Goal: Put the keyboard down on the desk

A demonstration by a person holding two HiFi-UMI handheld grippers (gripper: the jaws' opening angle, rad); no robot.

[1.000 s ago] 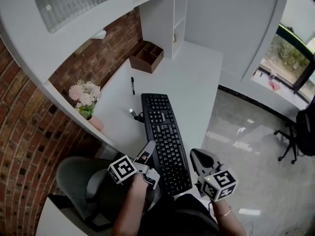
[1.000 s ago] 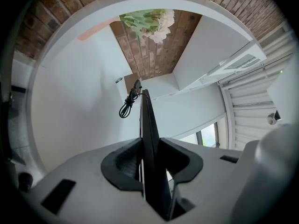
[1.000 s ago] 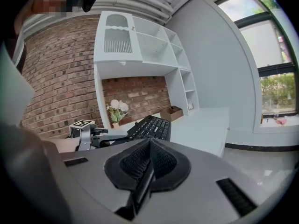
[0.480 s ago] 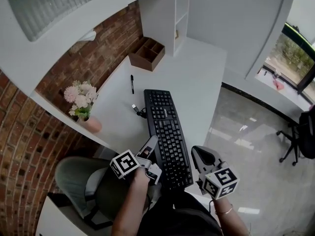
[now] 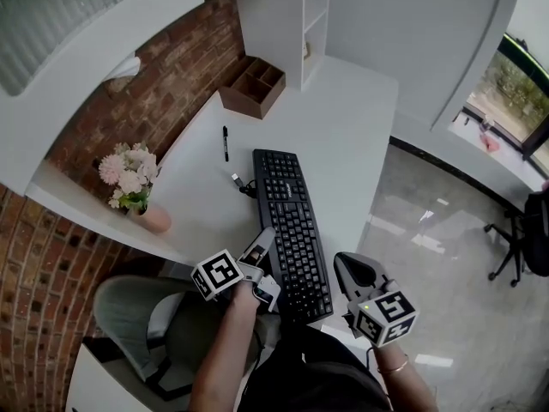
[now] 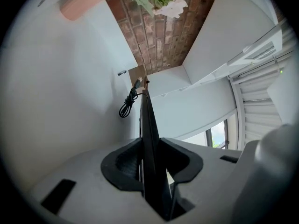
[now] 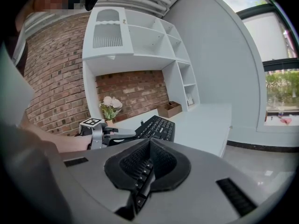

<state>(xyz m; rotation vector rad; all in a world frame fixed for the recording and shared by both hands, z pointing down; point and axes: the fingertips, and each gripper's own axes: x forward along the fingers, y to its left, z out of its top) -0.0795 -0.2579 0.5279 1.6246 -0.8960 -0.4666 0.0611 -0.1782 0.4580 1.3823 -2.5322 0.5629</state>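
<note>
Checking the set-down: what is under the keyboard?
The desk lies under the far part of the keyboard. The keyboard hides whether they touch, and anything beneath it. The left gripper and right gripper clamp its near end.

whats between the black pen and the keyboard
The coiled black cable, lying close beside the keyboard; the rest of the white desk between it and the pen is bare. The head view shows this most plainly.
</note>
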